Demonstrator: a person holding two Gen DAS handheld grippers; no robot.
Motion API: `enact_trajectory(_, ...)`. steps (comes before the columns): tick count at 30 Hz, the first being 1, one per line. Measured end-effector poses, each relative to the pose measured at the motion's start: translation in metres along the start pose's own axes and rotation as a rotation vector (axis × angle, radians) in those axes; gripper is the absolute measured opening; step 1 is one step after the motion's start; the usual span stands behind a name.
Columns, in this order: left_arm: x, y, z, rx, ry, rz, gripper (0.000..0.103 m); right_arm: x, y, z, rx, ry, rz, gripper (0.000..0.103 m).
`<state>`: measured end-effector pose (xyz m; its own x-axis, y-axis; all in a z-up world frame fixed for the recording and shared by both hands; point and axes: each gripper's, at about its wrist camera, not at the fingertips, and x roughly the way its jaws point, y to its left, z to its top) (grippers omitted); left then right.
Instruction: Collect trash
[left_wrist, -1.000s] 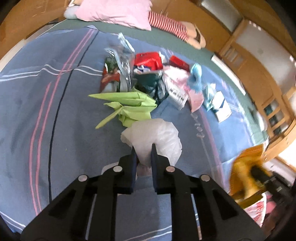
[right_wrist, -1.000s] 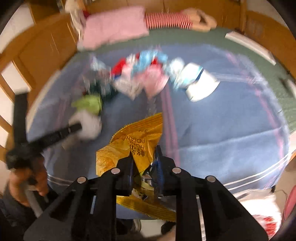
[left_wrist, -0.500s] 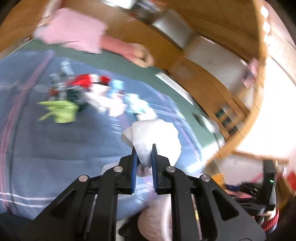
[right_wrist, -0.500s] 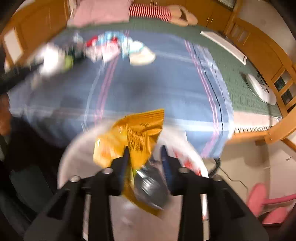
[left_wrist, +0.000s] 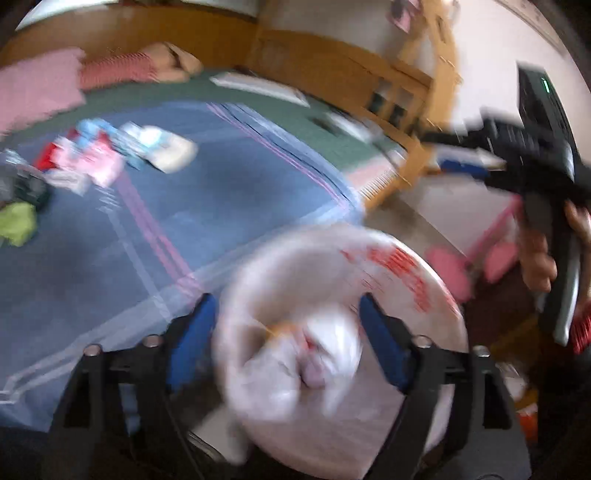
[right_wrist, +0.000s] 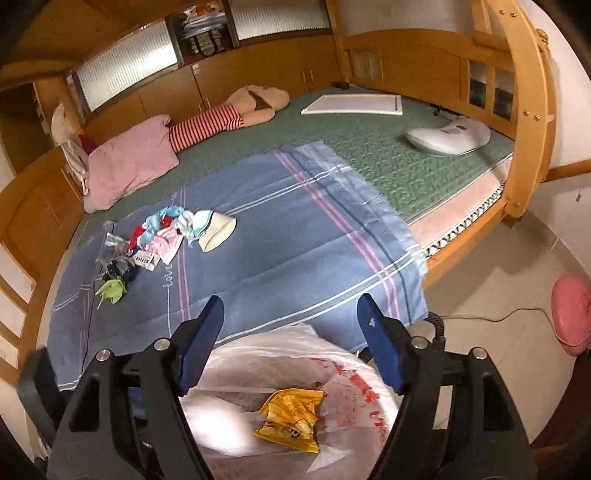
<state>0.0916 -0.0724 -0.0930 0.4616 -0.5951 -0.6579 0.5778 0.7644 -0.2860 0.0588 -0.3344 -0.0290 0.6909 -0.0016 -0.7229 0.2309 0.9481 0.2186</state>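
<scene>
Bedroom cleanup, both tools over the bin: the right gripper (right_wrist: 290, 328) hangs w/ its blue-padded jaws spread wide and nothing between them, directly above the white trash bag (right_wrist: 347, 384), which bears red print. Inside the bag lies a yellow snack wrapper (right_wrist: 291, 417), crumpled, near the bag's centre. The left gripper (left_wrist: 286, 328) is likewise spread wide above the same bag (left_wrist: 402, 273); a white plastic wad (left_wrist: 328, 354) sits in the bag's mouth between the blue pads, touching neither as far as the heavy blur lets one tell.

Beyond the bag, the blue striped blanket (right_wrist: 295, 236) covers the near part of the bed. At the blanket's far-left corner, well apart from the bag, remains the trash pile (right_wrist: 155, 243): pink, red and light-blue wrappers, w/ a green wrapper (right_wrist: 112, 290) on the pile's near side and a white cup-shaped piece (right_wrist: 216, 229) at its right end. Past the blanket, on the green mattress (right_wrist: 369, 147), rest a pink pillow (right_wrist: 129, 162), a flat white tray (right_wrist: 351, 105) and a white appliance (right_wrist: 448, 136).
</scene>
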Motion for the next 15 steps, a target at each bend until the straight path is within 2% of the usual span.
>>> enact_trajectory(2,-0.009,0.025,0.013,-0.047,-0.052,0.112,0.087,0.007,0.006,0.002,-0.012,0.011,0.003,0.074)
enact_trajectory(3,-0.014,0.047,0.025,-0.090,-0.083,0.235,0.087,0.011,0.009,0.003,-0.015,0.017,0.006,0.074)
enact_trajectory(4,-0.015,0.061,0.035,-0.119,-0.088,0.321,0.087,0.015,0.014,0.005,-0.015,0.024,0.014,0.074)
enact_trajectory(6,-0.016,0.113,0.064,-0.221,-0.103,0.549,0.087,0.025,0.023,0.007,-0.012,0.038,0.037,0.074)
enact_trajectory(9,-0.004,0.198,0.093,-0.397,-0.070,0.747,0.087,0.042,0.040,0.010,-0.025,0.060,0.069,0.074)
enact_trajectory(12,0.008,0.260,0.093,-0.552,-0.024,0.765,0.088,0.059,0.058,0.014,-0.044,0.083,0.096,0.074)
enact_trajectory(13,0.018,0.284,0.088,-0.626,-0.007,0.738,0.088,0.068,0.064,0.016,-0.052,0.092,0.104,0.074)
enact_trajectory(15,0.029,0.306,0.074,-0.691,-0.024,0.671,0.089,0.089,0.078,0.022,-0.070,0.108,0.108,0.074)
